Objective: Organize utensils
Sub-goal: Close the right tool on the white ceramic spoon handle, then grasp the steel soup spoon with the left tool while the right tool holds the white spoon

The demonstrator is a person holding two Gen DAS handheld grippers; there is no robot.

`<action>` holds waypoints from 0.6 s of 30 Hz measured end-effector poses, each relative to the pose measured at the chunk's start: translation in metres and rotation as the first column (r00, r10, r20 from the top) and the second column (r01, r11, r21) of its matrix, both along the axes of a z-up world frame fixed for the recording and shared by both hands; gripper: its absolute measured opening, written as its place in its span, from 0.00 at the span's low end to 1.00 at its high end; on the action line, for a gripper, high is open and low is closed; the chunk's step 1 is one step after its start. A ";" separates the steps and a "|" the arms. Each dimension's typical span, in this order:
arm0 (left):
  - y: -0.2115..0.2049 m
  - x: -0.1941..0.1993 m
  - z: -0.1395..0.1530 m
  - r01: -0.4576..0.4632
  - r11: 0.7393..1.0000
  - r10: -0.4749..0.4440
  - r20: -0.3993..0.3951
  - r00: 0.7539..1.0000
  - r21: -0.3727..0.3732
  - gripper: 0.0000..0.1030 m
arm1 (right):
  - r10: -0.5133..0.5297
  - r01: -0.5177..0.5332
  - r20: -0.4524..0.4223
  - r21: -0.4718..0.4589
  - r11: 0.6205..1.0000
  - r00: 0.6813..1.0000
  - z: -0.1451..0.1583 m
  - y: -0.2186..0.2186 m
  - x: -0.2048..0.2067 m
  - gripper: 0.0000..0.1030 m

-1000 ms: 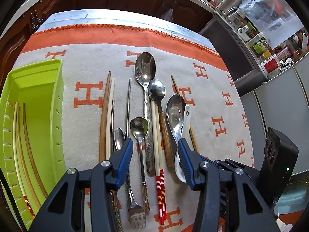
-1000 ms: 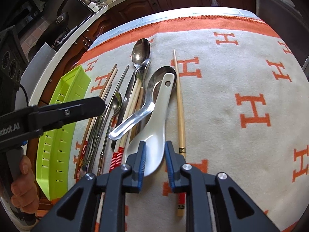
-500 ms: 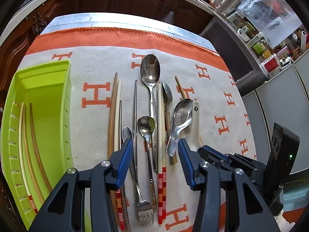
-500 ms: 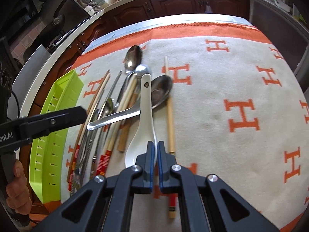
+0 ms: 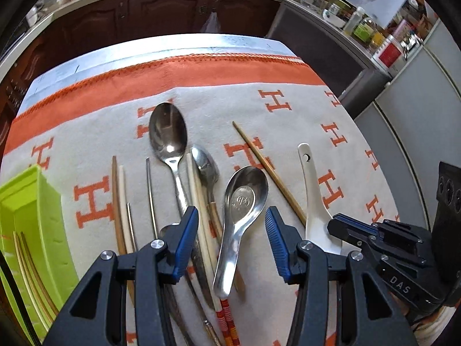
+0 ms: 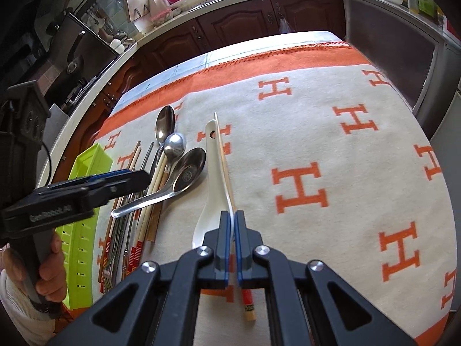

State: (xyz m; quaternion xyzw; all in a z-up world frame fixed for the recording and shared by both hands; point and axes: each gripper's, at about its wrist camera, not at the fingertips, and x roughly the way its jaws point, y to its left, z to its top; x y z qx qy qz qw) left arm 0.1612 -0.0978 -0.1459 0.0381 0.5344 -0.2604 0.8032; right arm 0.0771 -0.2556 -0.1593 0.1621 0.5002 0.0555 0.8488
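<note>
My right gripper [image 6: 232, 216] is shut on the bowl rim of a white ceramic spoon [image 6: 212, 173], lifted with its handle pointing away; it also shows in the left wrist view [image 5: 312, 190], with the right gripper [image 5: 345, 225] on it. My left gripper [image 5: 232, 225] is open and empty above a steel soup spoon [image 5: 242, 204] and a pile of spoons, chopsticks and a fork [image 5: 178, 190]. A lone wooden chopstick [image 6: 226, 170] lies on the cloth under the white spoon. A green tray [image 5: 26, 230] at the left holds chopsticks.
An orange and white H-pattern cloth [image 6: 331, 144] covers the table. Its far edge faces dark wood cabinets [image 6: 245, 20]. A counter with jars and bottles [image 5: 363, 23] runs along the right. The left gripper [image 6: 86, 190] shows at the left of the right wrist view.
My right gripper has lifted the white spoon and carried it right, away from the pile. The left gripper moved forward and right over the steel soup spoon and stays open.
</note>
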 end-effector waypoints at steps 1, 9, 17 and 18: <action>-0.007 0.001 -0.001 0.026 0.999 -0.027 0.018 0.999 0.022 0.45 | -0.003 0.003 0.000 0.008 1.000 1.000 0.000 -0.003 -0.001 0.02; -0.028 0.013 -0.016 0.132 0.984 -0.136 0.028 0.990 0.118 0.45 | -0.021 0.021 -0.005 0.041 0.999 1.000 -0.005 -0.017 -0.005 0.03; -0.025 0.016 -0.011 0.129 0.986 -0.134 0.042 0.990 0.101 0.41 | -0.037 0.038 -0.006 0.058 0.998 0.999 -0.009 -0.027 -0.007 0.03; -0.022 0.015 -0.007 0.123 0.989 -0.128 0.046 0.991 0.085 0.41 | -0.038 0.039 -0.005 0.061 0.997 0.999 -0.009 -0.028 -0.007 0.03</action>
